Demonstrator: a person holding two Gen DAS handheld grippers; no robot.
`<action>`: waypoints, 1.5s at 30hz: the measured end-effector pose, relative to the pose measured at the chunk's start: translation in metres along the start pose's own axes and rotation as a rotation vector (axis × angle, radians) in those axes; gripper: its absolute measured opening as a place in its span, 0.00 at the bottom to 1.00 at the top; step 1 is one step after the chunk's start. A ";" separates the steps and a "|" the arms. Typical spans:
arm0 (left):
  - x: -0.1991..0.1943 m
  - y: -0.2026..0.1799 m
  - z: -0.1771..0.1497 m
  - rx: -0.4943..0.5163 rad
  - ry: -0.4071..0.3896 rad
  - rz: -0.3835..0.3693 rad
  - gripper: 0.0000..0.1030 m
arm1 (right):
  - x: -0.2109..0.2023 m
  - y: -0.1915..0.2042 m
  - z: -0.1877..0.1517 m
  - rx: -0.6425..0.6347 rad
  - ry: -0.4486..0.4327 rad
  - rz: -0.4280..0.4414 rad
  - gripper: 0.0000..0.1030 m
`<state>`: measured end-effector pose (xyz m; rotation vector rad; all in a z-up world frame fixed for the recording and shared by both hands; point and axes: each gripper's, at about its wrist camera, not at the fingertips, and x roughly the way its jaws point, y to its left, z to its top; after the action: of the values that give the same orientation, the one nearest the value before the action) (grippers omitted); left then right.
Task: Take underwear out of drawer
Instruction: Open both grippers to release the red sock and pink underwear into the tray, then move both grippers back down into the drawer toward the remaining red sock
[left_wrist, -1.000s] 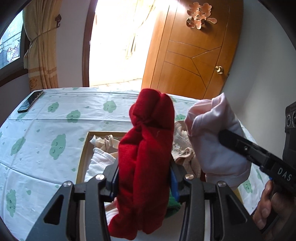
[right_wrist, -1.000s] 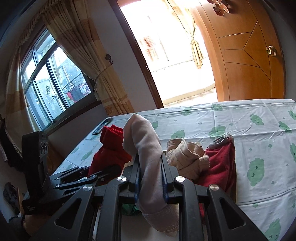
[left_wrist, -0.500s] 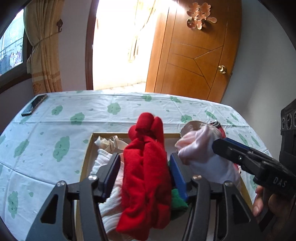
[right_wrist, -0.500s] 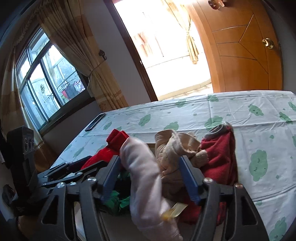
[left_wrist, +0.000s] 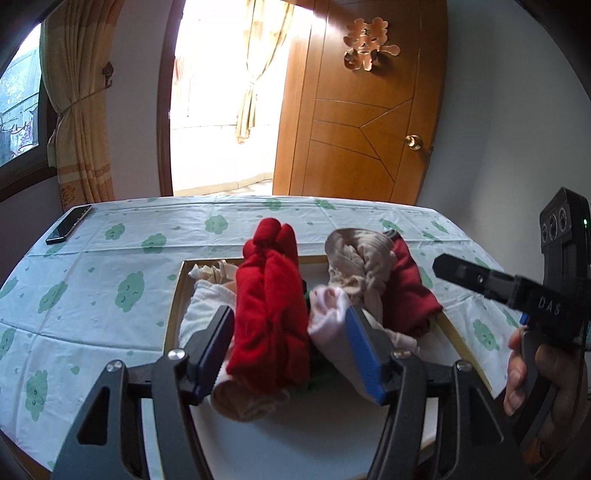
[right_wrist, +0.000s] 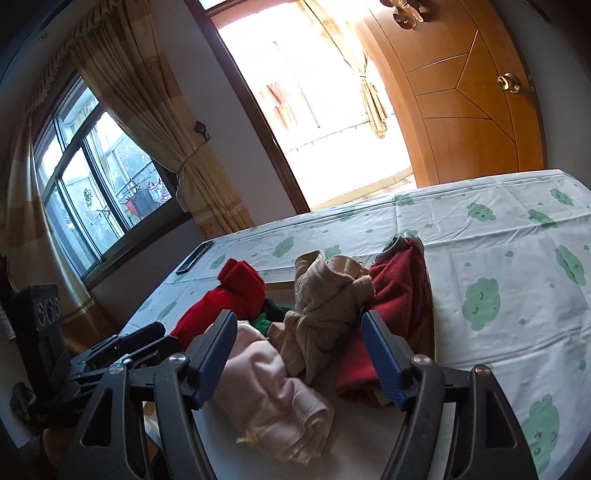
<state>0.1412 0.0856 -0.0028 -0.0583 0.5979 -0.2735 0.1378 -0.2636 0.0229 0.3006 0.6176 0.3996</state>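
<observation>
A wooden-rimmed drawer (left_wrist: 173, 314) sits on the cloud-print cloth with a heap of underwear in it. A red piece (left_wrist: 273, 302) stands slumped between the fingers of my left gripper (left_wrist: 288, 317). Its jaws are opening and its pads do not press the cloth. A pale pink piece (right_wrist: 273, 391) lies on the white surface between the fingers of my right gripper (right_wrist: 299, 321), loose while the jaws open. The pink piece (left_wrist: 328, 321) rests against the left gripper's right pad. The right gripper (left_wrist: 480, 280) shows at the right edge of the left wrist view.
A beige piece (right_wrist: 325, 302), a dark red one (right_wrist: 399, 295), a green one (right_wrist: 264, 323) and a white one (left_wrist: 203, 306) fill the drawer. A phone (left_wrist: 70, 223) lies at the cloth's far left. A hand (left_wrist: 517, 376) holds the right gripper. A wooden door (left_wrist: 362, 122) stands behind.
Both grippers went from shut to open. The red and the pink pieces, held up before, have dropped onto the heap, and both grippers have drawn back from them.
</observation>
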 end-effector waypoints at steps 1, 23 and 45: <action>-0.005 0.000 -0.005 0.004 0.000 -0.010 0.61 | -0.005 0.001 -0.003 0.000 0.003 0.014 0.71; -0.070 0.002 -0.115 0.106 0.004 -0.007 0.63 | -0.106 0.025 -0.132 -0.311 0.097 0.047 0.75; -0.031 0.012 -0.173 0.208 0.255 0.069 0.66 | -0.071 0.022 -0.226 -0.584 0.496 -0.076 0.75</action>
<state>0.0224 0.1102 -0.1308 0.2005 0.8198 -0.2766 -0.0590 -0.2411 -0.1087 -0.3929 0.9577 0.5670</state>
